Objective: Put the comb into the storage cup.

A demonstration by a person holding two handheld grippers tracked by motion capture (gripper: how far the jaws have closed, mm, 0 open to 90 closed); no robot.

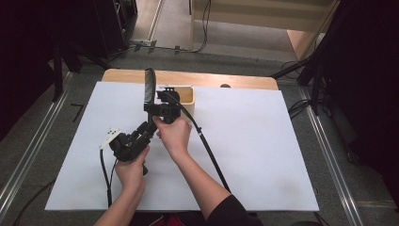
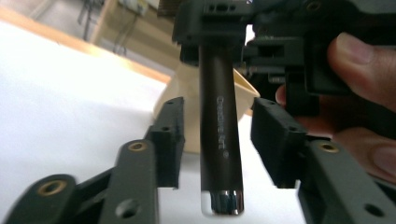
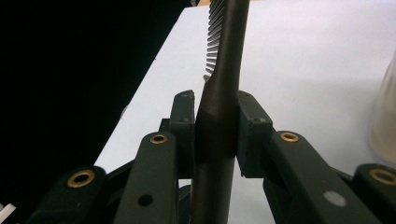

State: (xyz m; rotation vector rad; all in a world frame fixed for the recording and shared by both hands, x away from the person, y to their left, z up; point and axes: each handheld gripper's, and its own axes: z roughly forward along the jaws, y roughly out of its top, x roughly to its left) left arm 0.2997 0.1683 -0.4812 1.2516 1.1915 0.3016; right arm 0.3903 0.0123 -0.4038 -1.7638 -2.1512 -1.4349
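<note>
A dark hairbrush [image 3: 223, 93] is clamped at its handle by the right gripper [image 3: 215, 128] and held upright above the white surface [image 1: 263, 150]. The left gripper [image 2: 215, 140] is released, its pads apart on either side of the handle's lower end without touching. A cream container [image 1: 187, 96] is seen just behind the right gripper.

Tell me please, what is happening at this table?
A person works with two handheld grippers above a white table. The right gripper is shut on the handle of a dark hairbrush with bristles, holding it upright. The left gripper has open jaws around the handle's lower end without pressing. A cream container stands behind.
</note>
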